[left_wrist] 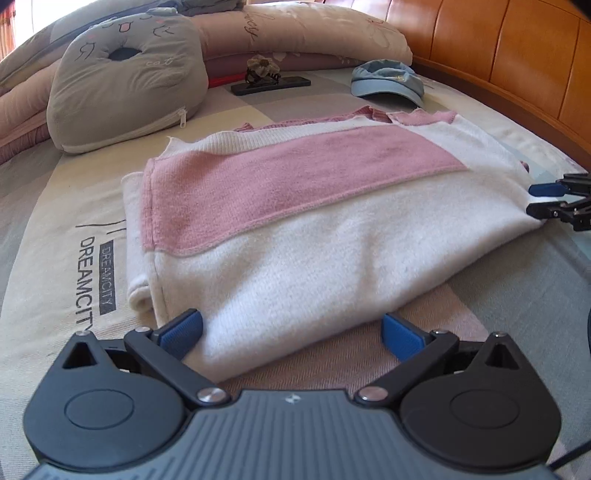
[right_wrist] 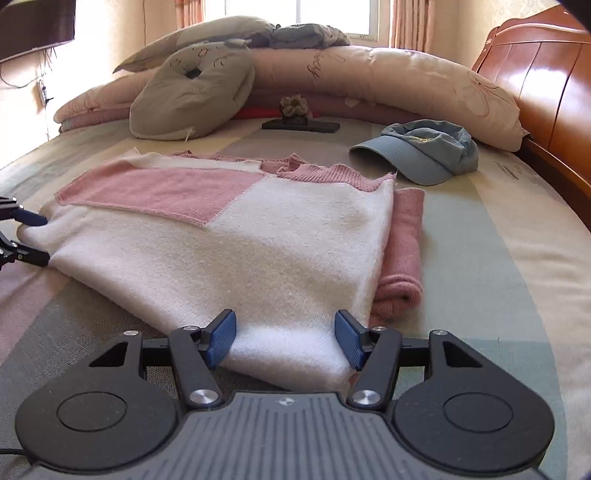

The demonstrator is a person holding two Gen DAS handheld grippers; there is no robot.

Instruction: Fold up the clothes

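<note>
Folded sweater (left_wrist: 314,236) on bed (left_wrist: 55,266), corners between both grippers' spread fingers (left_wrist: 183,332).

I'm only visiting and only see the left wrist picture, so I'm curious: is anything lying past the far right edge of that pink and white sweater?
Observer: Yes. A pink roll of knit, probably a sleeve, lies alongside the sweater, touching its edge.
Visitor: Is the other tool holding anything?
Observer: No. The right gripper has its jaws open, one on each side of the sweater's near corner.
Visitor: Where does all that light come from?
Observer: A bright window with curtains at the far end of the room.
</note>
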